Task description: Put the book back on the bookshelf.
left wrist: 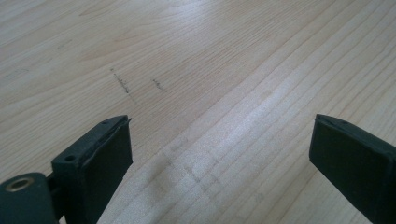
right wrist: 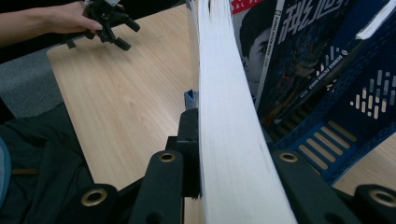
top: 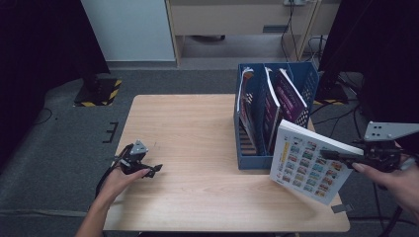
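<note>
Table (top: 197, 143) fills the middle of the high view; file rack (top: 276, 111) stands on its upper right, magazines (top: 289, 96) upright inside it. Book (top: 309, 163), tilted at lower right just in front of the rack, sits between the right gripper's (top: 346, 155) jaws. Left gripper (top: 148, 170) rests at the table's lower left, well apart.

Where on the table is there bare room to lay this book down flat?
Bare wood runs from the left tool across to the blue file rack, and along the near edge. The right side is crowded: the rack holds magazines, and the book hangs beside it.
</note>
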The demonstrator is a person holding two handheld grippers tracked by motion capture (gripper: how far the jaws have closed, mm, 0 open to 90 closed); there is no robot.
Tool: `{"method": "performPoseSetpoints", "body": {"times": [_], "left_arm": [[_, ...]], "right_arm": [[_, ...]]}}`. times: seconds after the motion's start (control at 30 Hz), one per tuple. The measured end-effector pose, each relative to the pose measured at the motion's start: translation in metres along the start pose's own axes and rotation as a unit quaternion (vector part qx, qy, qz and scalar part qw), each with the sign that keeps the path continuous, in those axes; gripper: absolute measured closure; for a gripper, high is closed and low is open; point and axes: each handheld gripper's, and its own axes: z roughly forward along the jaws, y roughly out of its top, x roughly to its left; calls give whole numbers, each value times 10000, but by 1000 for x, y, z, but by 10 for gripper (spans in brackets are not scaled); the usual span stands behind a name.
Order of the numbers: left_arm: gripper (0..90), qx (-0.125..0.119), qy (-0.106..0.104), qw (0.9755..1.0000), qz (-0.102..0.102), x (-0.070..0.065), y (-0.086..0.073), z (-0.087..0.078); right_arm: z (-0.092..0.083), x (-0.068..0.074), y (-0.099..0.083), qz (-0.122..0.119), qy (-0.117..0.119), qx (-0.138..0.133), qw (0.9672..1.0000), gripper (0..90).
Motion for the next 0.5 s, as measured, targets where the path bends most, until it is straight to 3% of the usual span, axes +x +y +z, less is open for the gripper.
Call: {"method": "performPoseSetpoints", "body": {"times": [0.5], "left_arm": [[56, -38, -16, 10000, -24, 2, 0, -2]], "right_arm": [[-21, 0, -8, 282, -382, -124, 9988, 740]]}}
